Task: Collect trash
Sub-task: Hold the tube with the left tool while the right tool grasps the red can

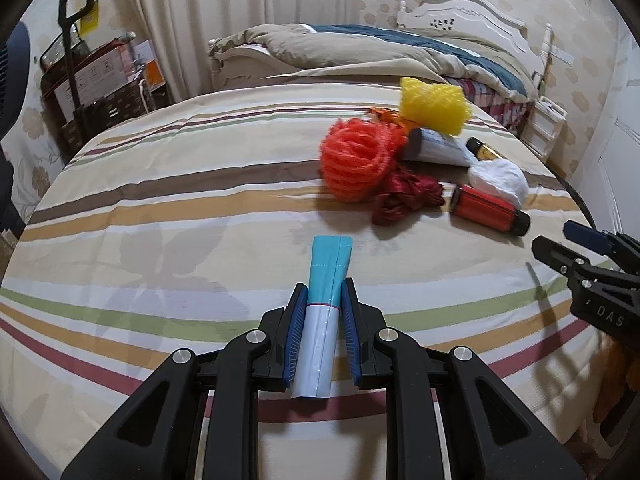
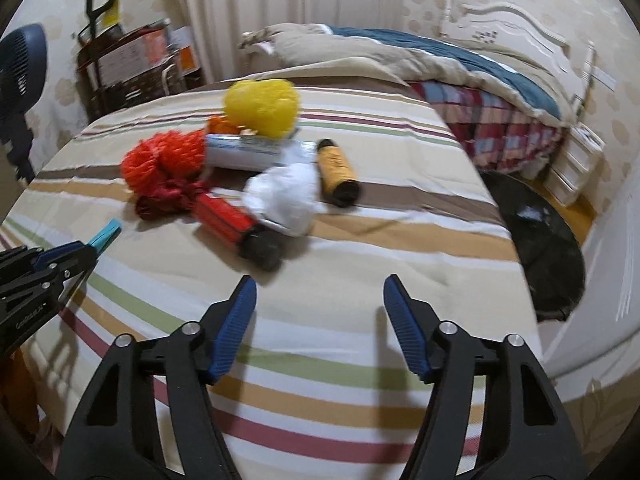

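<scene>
Trash sits heaped on the striped cloth [image 1: 168, 200]: orange net [image 1: 358, 160], yellow net [image 1: 434, 104], red tube [image 1: 486, 210], white wad [image 1: 500, 178]. Left tongs [image 1: 325, 300] are clamped on a teal-and-white packet [image 1: 326, 280], carried clear of the cloth. Right tongs [image 2: 318, 300] gape with nothing between them, just short of the red tube [image 2: 228, 220]. Best move, I'd say: bracket the tube across its middle, square on, so it can't roll. A dark bag [image 2: 540, 240] waits off the right edge.
</scene>
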Demonstrator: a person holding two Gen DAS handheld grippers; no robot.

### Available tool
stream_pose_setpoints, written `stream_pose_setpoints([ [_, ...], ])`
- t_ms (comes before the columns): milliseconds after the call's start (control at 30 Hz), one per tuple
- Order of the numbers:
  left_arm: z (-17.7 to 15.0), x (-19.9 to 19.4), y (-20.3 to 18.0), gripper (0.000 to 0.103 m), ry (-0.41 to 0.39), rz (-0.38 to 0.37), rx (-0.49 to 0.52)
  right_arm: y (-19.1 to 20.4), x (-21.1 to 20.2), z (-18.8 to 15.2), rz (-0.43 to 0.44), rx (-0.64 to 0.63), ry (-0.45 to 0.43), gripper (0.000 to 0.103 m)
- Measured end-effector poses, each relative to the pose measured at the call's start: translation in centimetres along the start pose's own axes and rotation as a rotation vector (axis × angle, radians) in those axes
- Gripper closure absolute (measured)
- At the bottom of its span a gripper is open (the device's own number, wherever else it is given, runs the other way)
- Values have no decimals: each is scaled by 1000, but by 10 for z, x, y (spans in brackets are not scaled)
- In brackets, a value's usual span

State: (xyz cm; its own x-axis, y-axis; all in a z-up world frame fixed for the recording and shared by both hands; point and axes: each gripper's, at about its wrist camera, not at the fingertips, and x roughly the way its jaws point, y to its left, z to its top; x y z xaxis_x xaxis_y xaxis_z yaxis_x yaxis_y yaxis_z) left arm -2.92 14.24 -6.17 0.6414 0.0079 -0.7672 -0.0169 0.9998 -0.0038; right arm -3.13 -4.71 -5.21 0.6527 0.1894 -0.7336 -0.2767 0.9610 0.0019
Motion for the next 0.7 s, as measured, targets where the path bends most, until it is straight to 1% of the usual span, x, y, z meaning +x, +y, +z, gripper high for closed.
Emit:
stream_pose_setpoints([
  [67,1,0,5,82,1,2,-14,7,4,4,22,-19,7,45],
  [200,3,2,11,82,1,10,-27,15,12,11,52,-40,21,48],
  [300,6,3,18,82,2,14,-43,19,15,14,76,-51,26,49],
  [467,10,5,28,82,-10,39,-60,33,17,14,145,-92,42,49],
  [533,11,5,32,82,-13,46,-67,35,16,14,139,-102,39,49],
  [633,12,7,38,82,-13,48,-84,31,19,17,150,-70,46,49],
  [700,14,8,41,82,-14,45,-92,34,21,19,168,-73,60,49],
])
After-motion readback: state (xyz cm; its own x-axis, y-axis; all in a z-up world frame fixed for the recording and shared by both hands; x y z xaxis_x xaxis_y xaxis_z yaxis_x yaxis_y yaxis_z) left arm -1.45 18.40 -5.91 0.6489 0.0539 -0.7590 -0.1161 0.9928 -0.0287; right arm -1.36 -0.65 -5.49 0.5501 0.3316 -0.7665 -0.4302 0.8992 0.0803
